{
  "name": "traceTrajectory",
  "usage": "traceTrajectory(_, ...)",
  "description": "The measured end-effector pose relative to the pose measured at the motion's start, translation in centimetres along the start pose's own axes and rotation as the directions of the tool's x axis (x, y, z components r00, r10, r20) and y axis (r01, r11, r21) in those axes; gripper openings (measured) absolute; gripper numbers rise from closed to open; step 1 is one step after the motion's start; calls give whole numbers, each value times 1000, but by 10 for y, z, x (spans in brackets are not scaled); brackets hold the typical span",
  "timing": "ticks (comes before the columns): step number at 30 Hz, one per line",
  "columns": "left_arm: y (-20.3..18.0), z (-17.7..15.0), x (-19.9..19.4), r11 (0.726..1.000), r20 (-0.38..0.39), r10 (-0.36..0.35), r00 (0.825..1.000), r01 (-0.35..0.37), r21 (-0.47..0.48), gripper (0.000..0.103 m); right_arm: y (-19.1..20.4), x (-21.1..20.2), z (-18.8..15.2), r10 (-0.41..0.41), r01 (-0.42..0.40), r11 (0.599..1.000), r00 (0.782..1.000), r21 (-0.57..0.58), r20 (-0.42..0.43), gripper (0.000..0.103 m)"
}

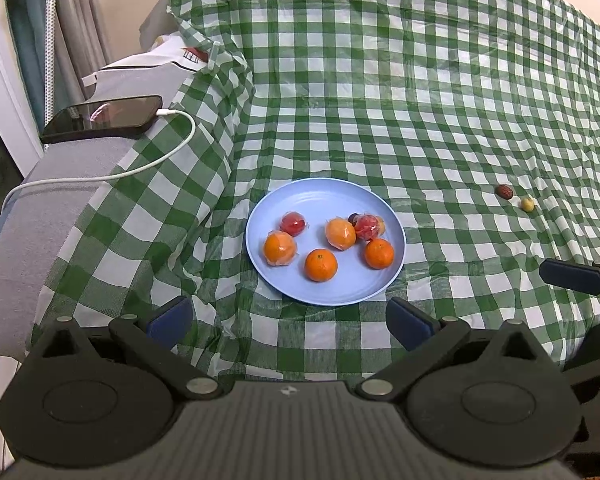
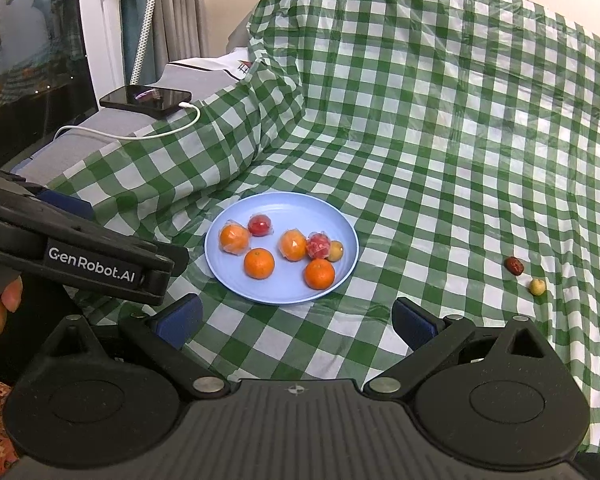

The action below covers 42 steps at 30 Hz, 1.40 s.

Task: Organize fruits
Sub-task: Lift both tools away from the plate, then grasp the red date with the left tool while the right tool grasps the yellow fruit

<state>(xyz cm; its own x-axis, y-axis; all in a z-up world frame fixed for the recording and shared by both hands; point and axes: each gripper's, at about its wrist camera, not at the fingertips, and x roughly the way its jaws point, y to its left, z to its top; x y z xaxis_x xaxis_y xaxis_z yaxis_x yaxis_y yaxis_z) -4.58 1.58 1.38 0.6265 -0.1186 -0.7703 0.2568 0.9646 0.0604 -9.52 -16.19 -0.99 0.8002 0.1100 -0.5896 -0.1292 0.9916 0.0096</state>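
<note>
A light blue plate point(image 1: 284, 204) point(image 2: 284, 204) sits on the green checked cloth and holds several fruits: bare oranges point(image 1: 320, 265) point(image 2: 259, 263), plastic-wrapped oranges point(image 1: 280, 247) point(image 2: 233, 237), wrapped red fruits point(image 1: 292, 223) point(image 2: 319, 245) and a small yellow fruit point(image 2: 335, 251). A dark red date point(image 1: 504, 191) point(image 2: 514, 266) and a small yellow fruit point(image 1: 527, 204) point(image 2: 537, 286) lie on the cloth to the right, apart from the plate. My left gripper point(image 1: 288, 320) is open and empty just before the plate. My right gripper point(image 2: 298, 320) is open and empty, also before the plate.
A black phone point(image 1: 104, 118) point(image 2: 146, 98) with a white charging cable point(image 1: 156, 162) lies on a grey armrest at left. The left gripper's body point(image 2: 80, 252) shows at the left of the right wrist view. The cloth rises up a sofa back behind.
</note>
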Motion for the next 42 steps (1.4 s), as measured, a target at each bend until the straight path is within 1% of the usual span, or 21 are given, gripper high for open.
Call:
traceTrajectory(16, -3, 1, 14, 1000, -37, 6, 999, -6, 7, 103, -7, 14, -1, 0, 1, 1000, 1000, 25, -29, 100)
traceTrajectory(28, -9, 9, 35, 1000, -82, 15, 996, -14, 17, 103, -21, 32, -5, -8, 13, 997, 998, 82, -62, 100)
traceTrajectory(32, -17, 18, 45, 1000, -92, 14, 996, -11, 28, 103, -34, 40, -7, -24, 33, 992, 997, 124, -75, 100)
traceTrajectory(37, -34, 35, 60, 999, -98, -5, 995, 9, 43, 103, -59, 50, -13, -59, 74, 981, 995, 179, -86, 100)
traceTrajectory(42, -61, 56, 78, 996, -86, -24, 996, 32, 84, 103, -102, 60, -20, -150, 166, 955, 985, 244, -85, 100)
